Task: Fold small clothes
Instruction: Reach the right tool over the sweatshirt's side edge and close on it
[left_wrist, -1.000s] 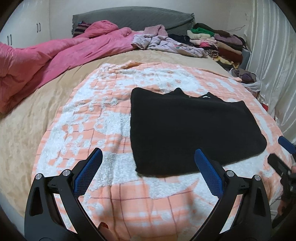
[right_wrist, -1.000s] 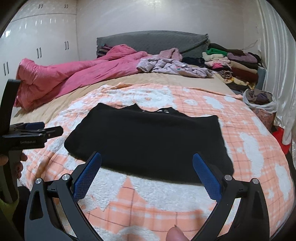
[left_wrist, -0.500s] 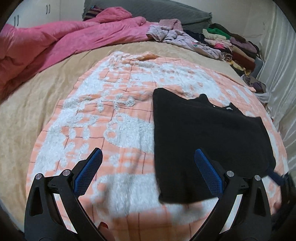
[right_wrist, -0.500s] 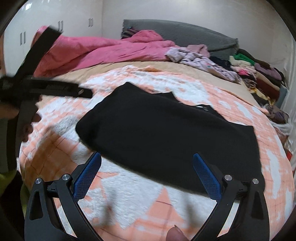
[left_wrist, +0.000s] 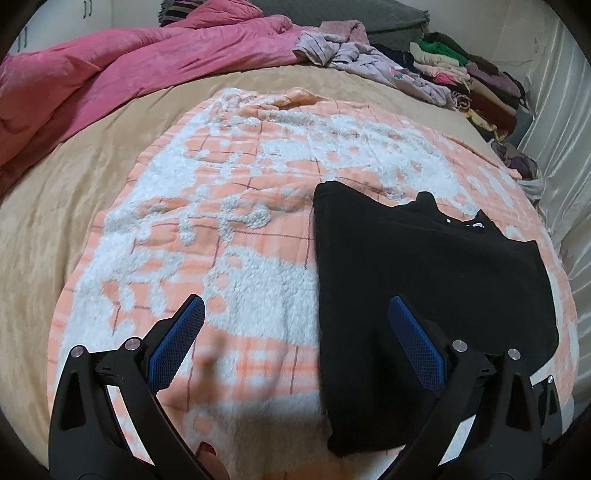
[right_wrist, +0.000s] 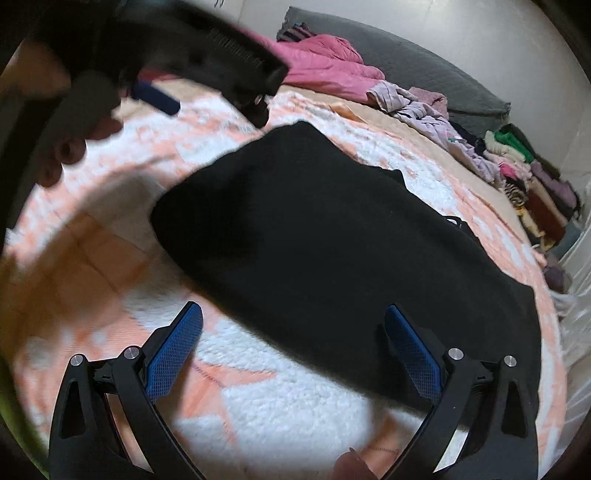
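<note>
A black garment (left_wrist: 424, 280) lies flat, folded into a rough rectangle, on the orange-and-white fleece blanket (left_wrist: 229, 266). My left gripper (left_wrist: 295, 336) hangs open just above the garment's near left corner. Its right finger (left_wrist: 415, 345) is over the black cloth and its left finger is over the blanket. In the right wrist view the same garment (right_wrist: 332, 240) fills the middle. My right gripper (right_wrist: 293, 343) is open over its near edge and holds nothing. The left gripper (right_wrist: 207, 66) shows blurred at the upper left, held by a hand (right_wrist: 70, 144).
A pink duvet (left_wrist: 129, 77) is heaped at the back left on the tan sheet (left_wrist: 55, 192). Loose lilac clothes (left_wrist: 362, 59) and a stack of folded clothes (left_wrist: 476, 88) sit at the back right. A white curtain (left_wrist: 557, 133) hangs along the right side.
Both grippers have dropped lower and closer to the bed and swung left. The garment now sits further right in the left wrist view. The left gripper has moved to the upper left of the right wrist view.
</note>
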